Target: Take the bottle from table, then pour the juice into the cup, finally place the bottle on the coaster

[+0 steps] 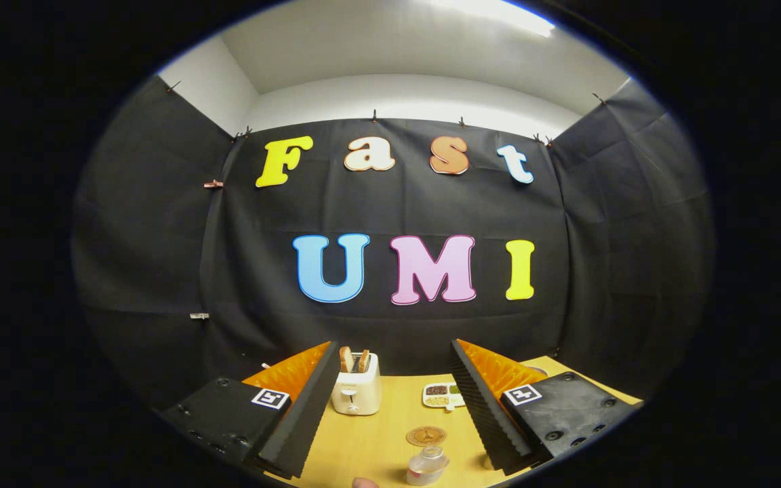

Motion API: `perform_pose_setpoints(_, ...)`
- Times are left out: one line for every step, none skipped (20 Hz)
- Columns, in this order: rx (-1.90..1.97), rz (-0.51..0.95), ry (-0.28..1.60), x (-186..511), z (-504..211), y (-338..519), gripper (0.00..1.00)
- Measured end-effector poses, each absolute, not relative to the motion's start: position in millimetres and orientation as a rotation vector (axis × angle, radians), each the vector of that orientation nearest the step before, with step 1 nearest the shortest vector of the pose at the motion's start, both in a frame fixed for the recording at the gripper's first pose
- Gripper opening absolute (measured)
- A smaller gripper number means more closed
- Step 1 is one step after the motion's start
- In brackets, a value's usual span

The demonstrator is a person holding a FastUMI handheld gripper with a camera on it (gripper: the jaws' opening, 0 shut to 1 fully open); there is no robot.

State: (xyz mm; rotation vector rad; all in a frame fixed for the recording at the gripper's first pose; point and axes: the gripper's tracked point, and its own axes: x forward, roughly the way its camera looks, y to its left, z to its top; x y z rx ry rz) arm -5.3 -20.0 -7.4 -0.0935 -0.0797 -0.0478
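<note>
Black cloth walls close in the booth on three sides, with a pale ceiling and a strip of light above, and a light wooden tabletop (377, 440) runs along the bottom of the scene. The claw (396, 400) is held level above the tabletop, pointing at the back wall, its two fingers spread wide apart and gripping nothing. Each finger carries a small square black-and-white marker on its upper face; no writing on them can be read. Between the fingers and low down, the small clear bottle (426, 465) stands upright on the tabletop. Just beyond it lies the round brown coaster (426, 436), close to the bottle but apart from it. Further back stands a white toaster (356, 385) with bread slices in its slots, and beside it a small divided tray (443, 396) of foods.
</note>
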Motion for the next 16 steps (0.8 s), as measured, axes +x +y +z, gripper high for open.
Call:
perform_pose_setpoints(-0.088, -0.037, -0.084, -7.4, -16.1, -18.0, 0.98)
perform_pose_setpoints(-0.075, -0.035, -0.082, -9.0, -26.9, -18.3, 0.98)
perform_pose_setpoints(-0.061, -0.045, -0.075, -12.6, -39.7, -21.6, 0.98)
perform_pose_setpoints(-0.051, -0.059, -0.066, -15.0, -53.6, -27.4, 0.98)
perform_pose_setpoints(-0.046, -0.077, -0.056, -18.7, -67.1, -33.5, 0.97)
perform_pose_setpoints(-0.040, -0.086, -0.047, -23.2, -81.1, -36.7, 0.96)
perform_pose_setpoints(-0.039, -0.094, -0.043, -27.9, -93.7, -39.9, 0.96)
perform_pose_setpoints(-0.042, -0.106, -0.040, -33.4, -105.9, -45.7, 0.97)
perform_pose_setpoints(-0.048, -0.115, -0.033, -35.9, -117.2, -50.3, 0.97)
perform_pose_setpoints(-0.055, -0.122, -0.020, -37.3, -131.0, -55.3, 0.96)
perform_pose_setpoints(-0.058, -0.129, -0.010, -39.3, -143.4, -58.6, 0.97)
perform_pose_setpoints(-0.059, -0.134, -0.003, -40.0, -155.4, -62.6, 0.97)
perform_pose_setpoints(-0.058, -0.141, 0.005, -40.0, -168.1, -66.9, 0.97)
perform_pose_setpoints(-0.057, -0.144, 0.013, -38.9, -180.6, -69.1, 0.97)
perform_pose_setpoints(-0.058, -0.152, 0.019, -37.3, -192.2, -72.2, 0.97)
perform_pose_setpoints(-0.060, -0.161, 0.026, -33.7, -203.9, -77.0, 0.97)
